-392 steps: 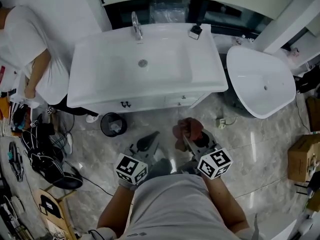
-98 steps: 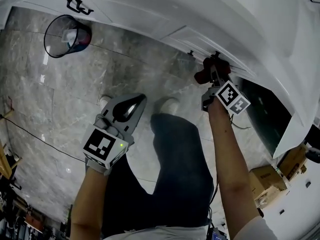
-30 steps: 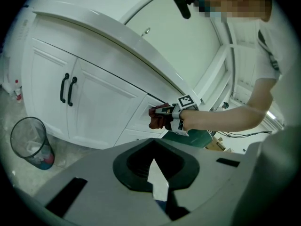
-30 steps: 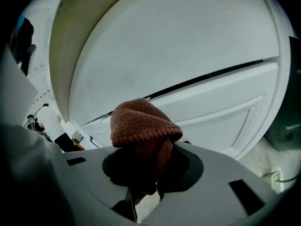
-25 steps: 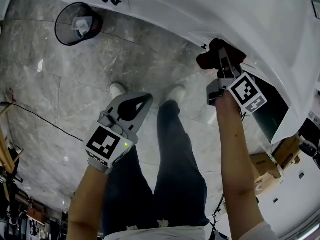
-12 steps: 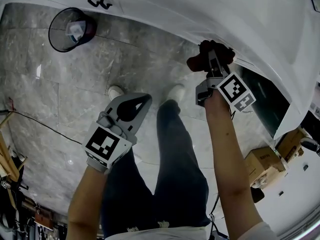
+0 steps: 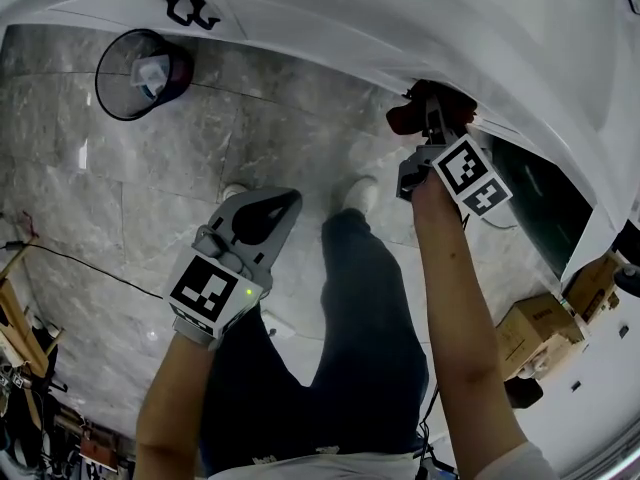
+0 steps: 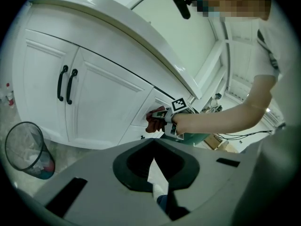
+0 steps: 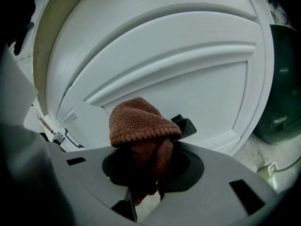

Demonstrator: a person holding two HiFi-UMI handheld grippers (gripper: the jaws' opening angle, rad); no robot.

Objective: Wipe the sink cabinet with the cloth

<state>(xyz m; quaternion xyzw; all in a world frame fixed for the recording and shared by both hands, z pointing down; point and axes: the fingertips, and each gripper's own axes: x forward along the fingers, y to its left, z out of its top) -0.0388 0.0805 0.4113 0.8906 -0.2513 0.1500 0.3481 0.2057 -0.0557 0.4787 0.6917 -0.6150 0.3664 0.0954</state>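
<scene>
Two tongs are in view, one in each of the person's hands. The left tongs (image 7: 288, 198) hang low in front of the person's legs, over the marble floor (image 7: 200, 148). Their jaws are closed tip to tip and nothing is between them in the left gripper view (image 8: 154, 158).

The right tongs (image 7: 432, 110) are raised at arm's length to the sink cabinet (image 7: 330, 43). Their jaws are clamped on the cloth (image 9: 141, 121), a red-brown knitted piece. It runs up between the jaws and bunches into a rounded wad past the tips. The wad is against the white panelled drawer front (image 9: 188, 93), just beside a dark knob (image 9: 186, 125), which it partly covers.

Further left on the cabinet, two dark door handles (image 8: 66, 84) sit side by side. A mesh wastebasket (image 7: 140, 73) stands on the floor below them, well apart from both tongs. A cardboard box (image 7: 525, 333) lies on the floor at the person's right.
</scene>
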